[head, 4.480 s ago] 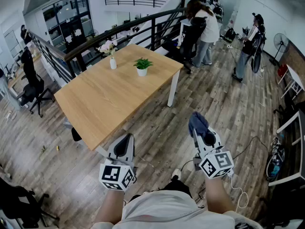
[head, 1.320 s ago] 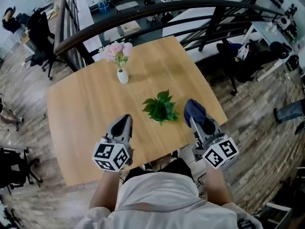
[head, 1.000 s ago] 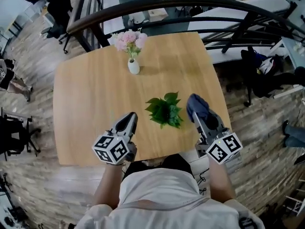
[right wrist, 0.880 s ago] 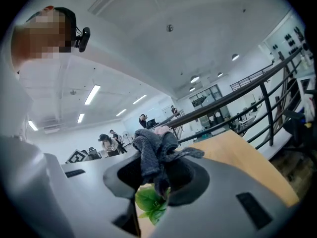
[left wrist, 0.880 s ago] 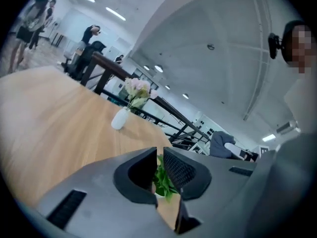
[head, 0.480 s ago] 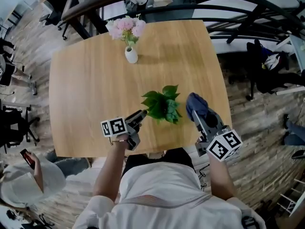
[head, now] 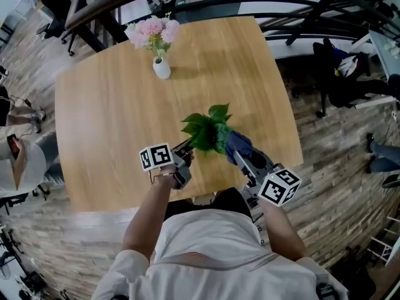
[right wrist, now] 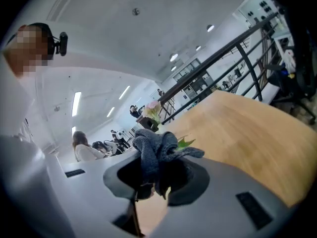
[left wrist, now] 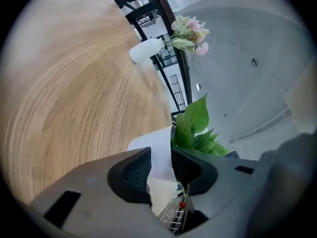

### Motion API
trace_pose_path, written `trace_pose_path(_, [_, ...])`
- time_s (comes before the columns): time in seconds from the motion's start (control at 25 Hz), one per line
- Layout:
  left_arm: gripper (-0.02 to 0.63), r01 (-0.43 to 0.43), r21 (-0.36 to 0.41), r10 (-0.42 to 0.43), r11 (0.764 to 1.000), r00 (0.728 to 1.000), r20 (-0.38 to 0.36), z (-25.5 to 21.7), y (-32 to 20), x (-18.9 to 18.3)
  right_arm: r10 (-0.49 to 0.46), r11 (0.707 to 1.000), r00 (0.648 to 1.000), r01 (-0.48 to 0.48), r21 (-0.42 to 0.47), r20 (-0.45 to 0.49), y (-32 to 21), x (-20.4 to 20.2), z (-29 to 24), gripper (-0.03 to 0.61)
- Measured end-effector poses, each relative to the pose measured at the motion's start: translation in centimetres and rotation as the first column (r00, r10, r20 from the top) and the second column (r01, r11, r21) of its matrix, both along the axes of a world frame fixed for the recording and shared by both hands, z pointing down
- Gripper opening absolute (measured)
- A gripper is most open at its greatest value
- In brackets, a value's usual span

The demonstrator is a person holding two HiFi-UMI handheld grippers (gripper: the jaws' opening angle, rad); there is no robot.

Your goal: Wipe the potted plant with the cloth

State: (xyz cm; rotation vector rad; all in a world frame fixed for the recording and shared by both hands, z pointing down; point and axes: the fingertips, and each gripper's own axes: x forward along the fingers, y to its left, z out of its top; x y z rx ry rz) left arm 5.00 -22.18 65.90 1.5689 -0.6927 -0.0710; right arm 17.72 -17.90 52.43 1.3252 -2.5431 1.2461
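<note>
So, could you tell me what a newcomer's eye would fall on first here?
The leafy potted plant at the front of the wooden table draws the eye. The left gripper has just been closing its jaws around the white pot; the right gripper holds a dark cloth beside its leaves. Pink flowers stand farther back.

Table point(head: 112, 117): 1. On it: 1 potted plant point(head: 206, 129) nr near edge, 1 vase point(head: 161, 69) nr far edge w/ 1 bunch of pink flowers point(head: 150, 29). 1 cloth point(head: 239, 145), grey-blue, by the plant. Beyond table's left edge: 1 bystander point(head: 22, 164), partly in view.
</note>
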Motion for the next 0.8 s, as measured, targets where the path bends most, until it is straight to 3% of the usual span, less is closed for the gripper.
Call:
trace_pose_path(0.24, [0.126,0.032,-0.009,-0.032,0.999,0.999,0.023,0.0,0.0,-0.1,-0.009,0.993,0.999,0.014,-0.119,0.039,0.9,-2.8,5.3,0.156])
trace_pose_path(0.44, [0.126,0.021,0.000,-0.021,1.000,0.999,0.037,-0.1,0.0,0.1,0.064,0.983,0.998,-0.060,-0.176,0.017,1.7,0.1,7.9,0.160])
trace_pose_path(0.6, [0.126,0.015,0.004,-0.016,1.000,0.999,0.040,-0.1,0.1,0.2,0.121,0.972,0.990,-0.134,-0.193,-0.079,1.8,3.9,8.8,0.160])
trace_pose_path(0.72, [0.126,0.013,0.002,-0.013,1.000,0.999,0.037,-0.1,0.1,0.2,0.171,0.970,0.973,-0.195,-0.148,-0.157,1.0,6.6,7.5,0.159])
trace_pose_path(0.8, [0.126,0.009,0.002,-0.009,1.000,0.999,0.037,-0.1,0.1,0.2,0.169,0.982,0.975,-0.179,-0.065,-0.145,-0.5,6.6,4.5,0.159])
